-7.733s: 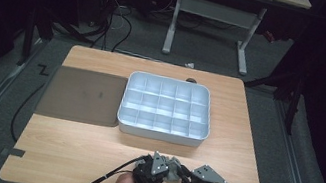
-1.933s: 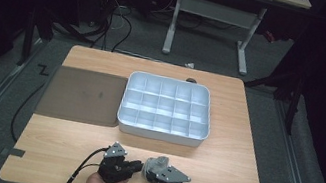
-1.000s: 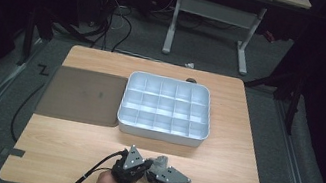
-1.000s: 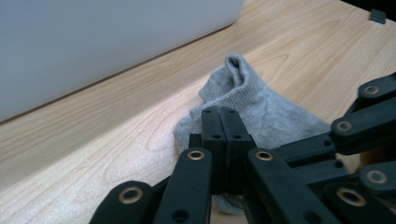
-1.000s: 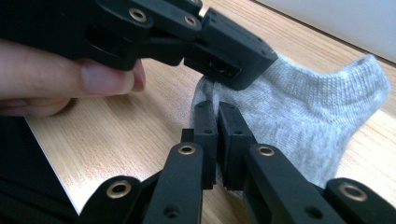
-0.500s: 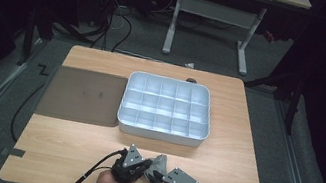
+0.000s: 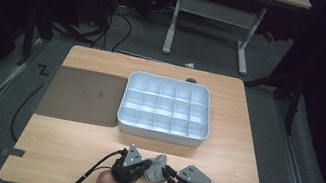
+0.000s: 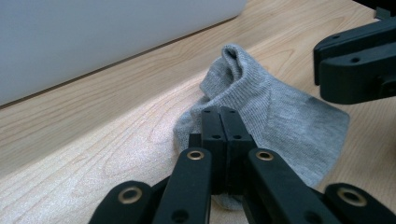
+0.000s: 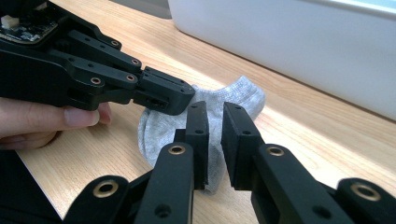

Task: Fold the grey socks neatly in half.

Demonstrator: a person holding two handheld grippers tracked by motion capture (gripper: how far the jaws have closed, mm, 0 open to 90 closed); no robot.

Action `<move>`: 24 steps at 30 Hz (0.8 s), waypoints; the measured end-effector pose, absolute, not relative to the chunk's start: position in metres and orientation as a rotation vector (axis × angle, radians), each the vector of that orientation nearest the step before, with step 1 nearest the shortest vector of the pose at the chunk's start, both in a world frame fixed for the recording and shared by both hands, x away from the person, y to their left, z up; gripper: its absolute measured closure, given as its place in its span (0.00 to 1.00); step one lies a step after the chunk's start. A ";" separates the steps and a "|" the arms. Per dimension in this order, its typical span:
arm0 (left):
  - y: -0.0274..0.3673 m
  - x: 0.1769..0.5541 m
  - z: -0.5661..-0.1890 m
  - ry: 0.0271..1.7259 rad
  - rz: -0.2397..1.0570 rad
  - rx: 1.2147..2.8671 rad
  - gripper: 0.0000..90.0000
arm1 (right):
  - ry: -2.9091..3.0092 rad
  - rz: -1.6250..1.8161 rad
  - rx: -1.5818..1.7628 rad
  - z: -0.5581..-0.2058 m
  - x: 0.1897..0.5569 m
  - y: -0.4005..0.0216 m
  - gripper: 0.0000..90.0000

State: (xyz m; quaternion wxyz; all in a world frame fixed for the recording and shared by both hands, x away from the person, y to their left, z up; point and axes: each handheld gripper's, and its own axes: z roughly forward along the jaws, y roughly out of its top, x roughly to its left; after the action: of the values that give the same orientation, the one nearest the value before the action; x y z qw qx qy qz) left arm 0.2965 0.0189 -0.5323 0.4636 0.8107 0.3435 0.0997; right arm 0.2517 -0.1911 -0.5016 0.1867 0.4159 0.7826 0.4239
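A small grey sock (image 7: 156, 167) lies crumpled on the wooden table near its front edge, between the two hand-held grippers. My left gripper (image 7: 145, 168) is shut, its two jaws pressed flat together (image 8: 219, 114). Its tips rest on the sock (image 8: 280, 112), and I see no fabric caught between them. My right gripper (image 7: 167, 173) faces it from the other side. Its jaws (image 9: 215, 108) have just been closing and stand a narrow gap apart above the sock (image 9: 243, 100), which shows through the gap unpinched. The left gripper (image 9: 180, 99) lies across that view.
A white compartment tray (image 7: 161, 133) stands just beyond the sock, mid-table, with a dark mat (image 7: 80, 94) to its left. Two tape marks sit near the table's front corners. A hand (image 9: 46, 116) holds the left gripper, and cables trail off the front edge.
My right gripper has drawn away to the right and lifted a little, and the sock now shows between the two grippers. The left gripper has stayed where it was.
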 end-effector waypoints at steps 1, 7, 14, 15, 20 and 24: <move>0.019 0.297 -0.532 0.846 0.246 1.992 1.00 | 2.209 1.204 1.176 -0.503 0.253 -0.190 0.90; 0.019 0.297 -0.532 0.842 0.245 1.998 1.00 | 2.261 1.118 1.194 -0.516 0.260 -0.183 0.85; 0.017 0.293 -0.527 0.822 0.239 1.984 0.95 | 2.291 1.050 1.193 -0.527 0.262 -0.184 0.92; 0.016 0.291 -0.523 0.806 0.239 1.977 0.93 | 2.292 1.048 1.194 -0.527 0.262 -0.184 0.92; 0.010 0.284 -0.518 0.777 0.221 1.977 0.95 | 2.286 1.047 1.190 -0.527 0.262 -0.183 0.93; 0.008 0.282 -0.524 0.772 0.249 2.021 1.00 | 2.285 1.055 1.187 -0.528 0.262 -0.184 0.94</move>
State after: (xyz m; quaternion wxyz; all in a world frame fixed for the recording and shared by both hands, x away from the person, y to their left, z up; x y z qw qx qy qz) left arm 0.2822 0.0082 -0.5239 0.4637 0.8223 0.3140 0.1013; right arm 0.2616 -0.1838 -0.5275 0.1787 0.4197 0.8079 0.3730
